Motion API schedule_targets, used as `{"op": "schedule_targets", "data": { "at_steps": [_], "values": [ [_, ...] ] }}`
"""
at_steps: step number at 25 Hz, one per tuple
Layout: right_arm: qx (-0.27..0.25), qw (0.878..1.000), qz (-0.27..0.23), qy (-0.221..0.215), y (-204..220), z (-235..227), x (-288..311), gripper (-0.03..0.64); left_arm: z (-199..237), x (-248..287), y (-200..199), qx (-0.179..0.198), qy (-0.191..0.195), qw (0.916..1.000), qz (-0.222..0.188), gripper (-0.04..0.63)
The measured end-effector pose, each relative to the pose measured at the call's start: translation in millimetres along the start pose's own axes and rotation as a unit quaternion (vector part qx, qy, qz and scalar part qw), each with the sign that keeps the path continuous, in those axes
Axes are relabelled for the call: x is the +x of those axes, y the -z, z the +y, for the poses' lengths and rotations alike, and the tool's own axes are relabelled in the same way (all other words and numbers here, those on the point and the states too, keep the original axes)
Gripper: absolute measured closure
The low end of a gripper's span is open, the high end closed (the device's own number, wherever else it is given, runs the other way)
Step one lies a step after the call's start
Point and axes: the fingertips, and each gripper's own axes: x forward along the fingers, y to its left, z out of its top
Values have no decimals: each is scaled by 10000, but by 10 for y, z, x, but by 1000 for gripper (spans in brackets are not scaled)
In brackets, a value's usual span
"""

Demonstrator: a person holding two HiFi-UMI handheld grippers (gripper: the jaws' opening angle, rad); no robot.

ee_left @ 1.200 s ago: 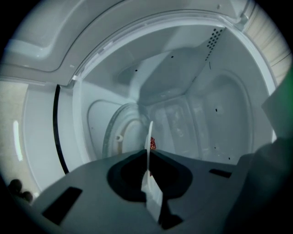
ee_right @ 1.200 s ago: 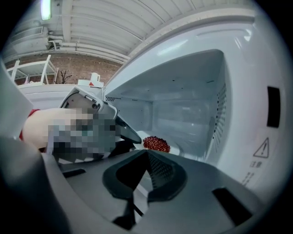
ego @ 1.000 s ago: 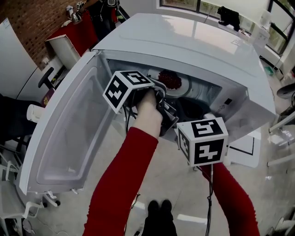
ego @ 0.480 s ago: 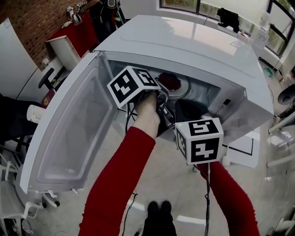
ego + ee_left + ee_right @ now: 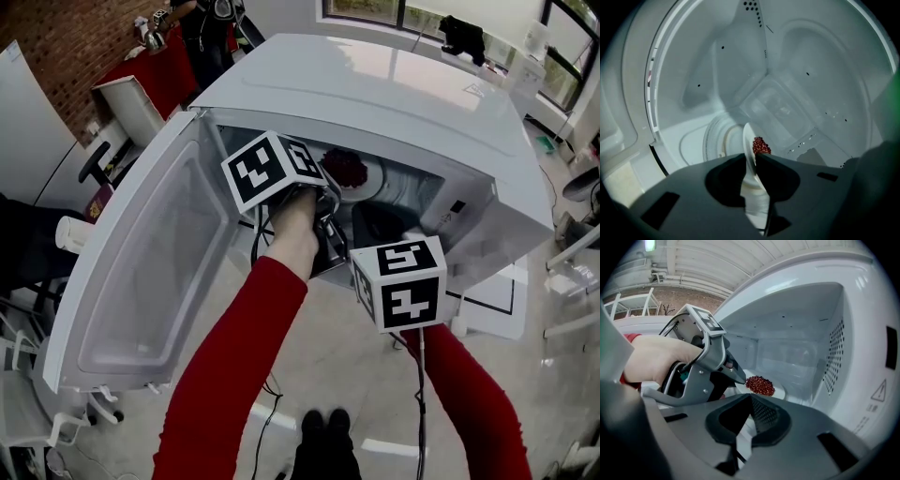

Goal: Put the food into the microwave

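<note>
Food [image 5: 760,386] on its plate, inside the microwave [image 5: 375,84]; release step in hand.

Findings: the red heap sits on a white plate [image 5: 372,177], which rests on the floor of the open cavity. My left gripper [image 5: 750,157] reaches in with the plate's near rim between its jaws. The jaws are opening, so I judge the placing done and the let-go under way. My right gripper [image 5: 751,398] hangs at the cavity mouth, jaws together, nothing in them. The next move, as I judge it, calls for drawing the left gripper straight back clear of the rim. The door [image 5: 150,272], standing wide at the left, then needs swinging shut. Risk noted: a jaw snagging the rim and tipping the heap.
</note>
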Motion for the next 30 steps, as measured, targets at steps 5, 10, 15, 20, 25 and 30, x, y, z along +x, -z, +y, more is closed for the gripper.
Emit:
{"op": "schedule_targets", "data": {
  "at_steps": [5, 10, 15, 20, 25, 30],
  "values": [
    [-26, 10000, -1, -21, -22, 0, 4, 603, 2, -11, -5, 304, -164, 9994, 8, 514],
    [-12, 10000, 12, -40, -4, 4, 8, 603, 45, -17, -2, 674, -350, 9971, 8, 499],
    [-37, 10000, 4, -52, -1, 12, 15, 603, 79, 1, 13, 897, -423, 9950, -87, 491],
    [-45, 10000, 14, -70, 7, 33, 23, 603, 79, -18, -10, 1545, -710, 9851, -239, 473],
    [-41, 9999, 19, -94, 24, 43, 45, 603, 84, -17, -22, 1872, -863, 9780, -308, 460],
    [-33, 9999, 25, -118, 25, 48, 63, 603, 94, -5, -10, 2033, -974, 9738, -293, 457]
  ]
}}
